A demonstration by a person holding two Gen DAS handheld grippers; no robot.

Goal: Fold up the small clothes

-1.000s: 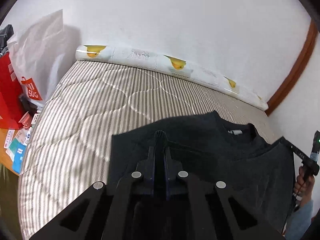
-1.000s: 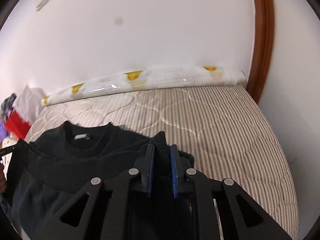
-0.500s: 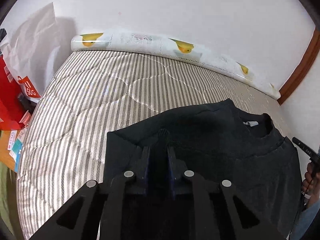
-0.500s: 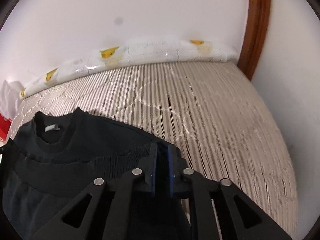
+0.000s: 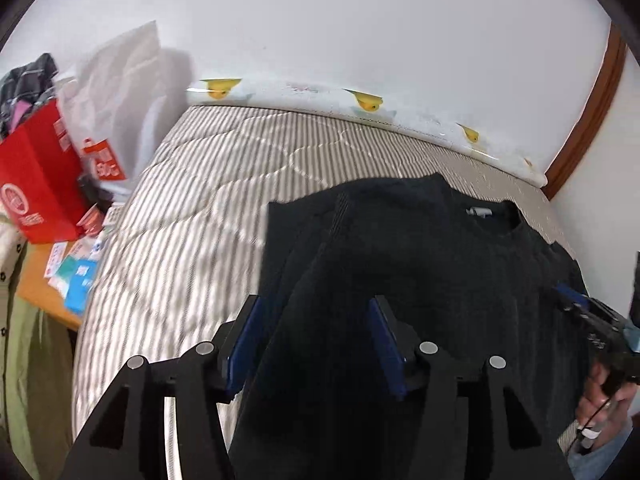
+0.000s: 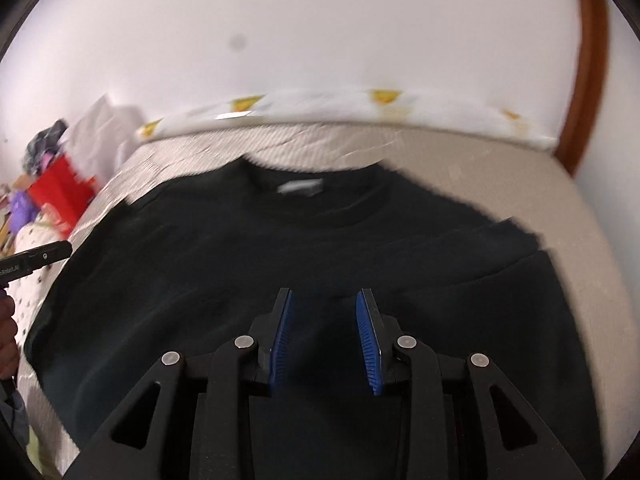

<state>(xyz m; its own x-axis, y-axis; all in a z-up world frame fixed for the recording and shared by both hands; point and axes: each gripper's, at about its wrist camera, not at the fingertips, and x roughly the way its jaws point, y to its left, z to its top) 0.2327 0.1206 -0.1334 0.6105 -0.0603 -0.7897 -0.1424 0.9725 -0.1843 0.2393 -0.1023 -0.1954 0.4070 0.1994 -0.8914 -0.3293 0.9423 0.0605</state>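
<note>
We are holding both tools spread apart: the left tool [image 5: 316,344] and right tool [image 6: 326,338], seemingly gripping nothing, over the black sweater [image 6: 248,248] filling the lower frame on the bed [image 5: 192,200].

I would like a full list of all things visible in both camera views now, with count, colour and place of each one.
sweater: one, black, flat on the mattress, neck label toward the wall
mattress: one, grey-and-white striped, under the sweater
rolled sheet: one, white with yellow print, along the wall at the far mattress edge
red bag: one, red, beside the mattress on the left
white plastic bag: one, white, behind the red bag
small packets: several, blue and white, on a wooden surface at left
left claw: one, black with blue pads, open over the sweater
right claw: one, black with blue pads, open over the sweater
</note>
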